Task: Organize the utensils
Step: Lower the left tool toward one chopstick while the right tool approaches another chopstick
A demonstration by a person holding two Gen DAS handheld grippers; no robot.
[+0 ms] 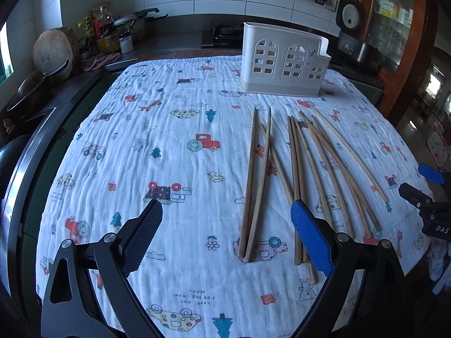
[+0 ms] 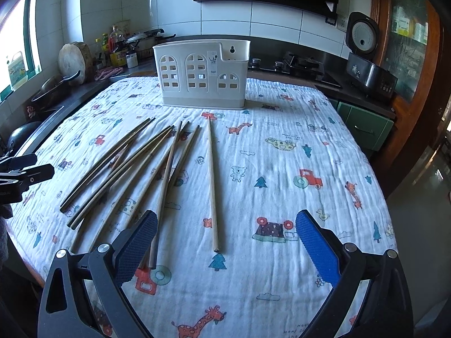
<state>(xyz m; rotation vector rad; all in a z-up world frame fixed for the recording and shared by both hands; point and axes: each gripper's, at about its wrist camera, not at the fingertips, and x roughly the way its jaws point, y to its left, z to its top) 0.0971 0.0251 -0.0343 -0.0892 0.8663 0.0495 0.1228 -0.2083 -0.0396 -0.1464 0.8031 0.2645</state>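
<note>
Basically thin wooden chopsticks [image 2: 166, 166] loosely fanned on printed cloth [image 2: 282, 152]; both hand-held grippers [image 1: 227, 233] [image 2: 227, 242] wide apart, nothing held.

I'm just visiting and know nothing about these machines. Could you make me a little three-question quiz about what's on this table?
1. True or false: chopsticks already stand in the white holder.
2. Is the single chopstick lying apart from the pile nearer the A) left gripper or B) right gripper?
3. Fill in: both grippers are ____, holding nothing.

Key: 1 false, they all lie on the patterned cloth; 2 B; 3 open.
</note>
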